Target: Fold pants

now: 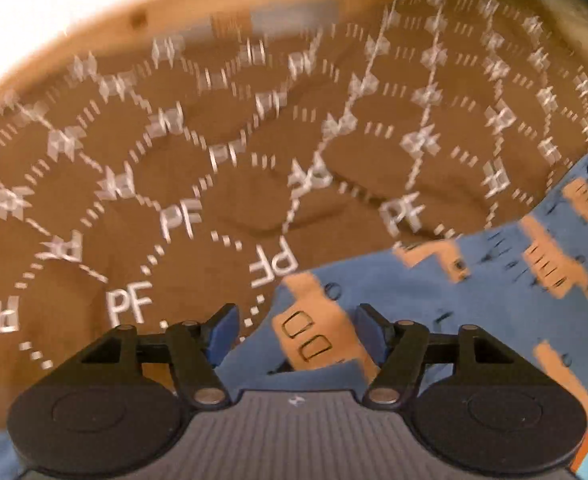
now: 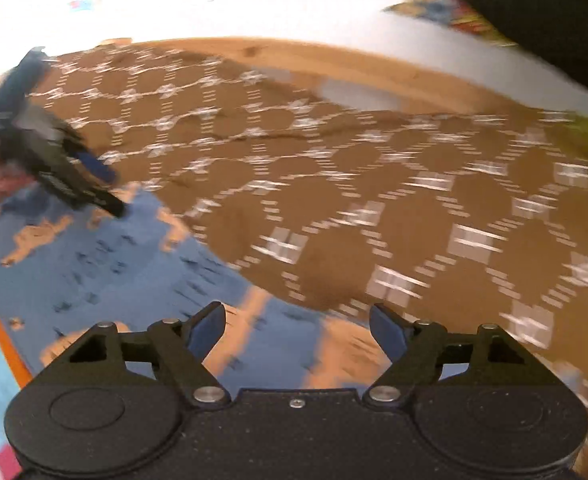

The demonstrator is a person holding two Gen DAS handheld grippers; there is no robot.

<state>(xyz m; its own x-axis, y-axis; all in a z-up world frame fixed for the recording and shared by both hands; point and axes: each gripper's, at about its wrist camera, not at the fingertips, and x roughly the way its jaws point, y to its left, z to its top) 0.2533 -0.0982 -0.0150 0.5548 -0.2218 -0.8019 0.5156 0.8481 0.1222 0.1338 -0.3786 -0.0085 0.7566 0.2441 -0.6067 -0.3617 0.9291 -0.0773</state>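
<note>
Left gripper (image 1: 296, 330): fingers spread, nothing between them, over blue patterned cloth (image 1: 474, 300).
Right gripper (image 2: 298, 330): fingers spread wide, empty (view blurred).
Pants (image 2: 334, 184): brown, white "PF" print, lying on blue cloth, ahead of both grippers.

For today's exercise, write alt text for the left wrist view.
Brown pants printed with white "PF" lettering lie spread over a blue patterned cloth. The left gripper hangs above the pants' edge, jaws open and empty.
</note>
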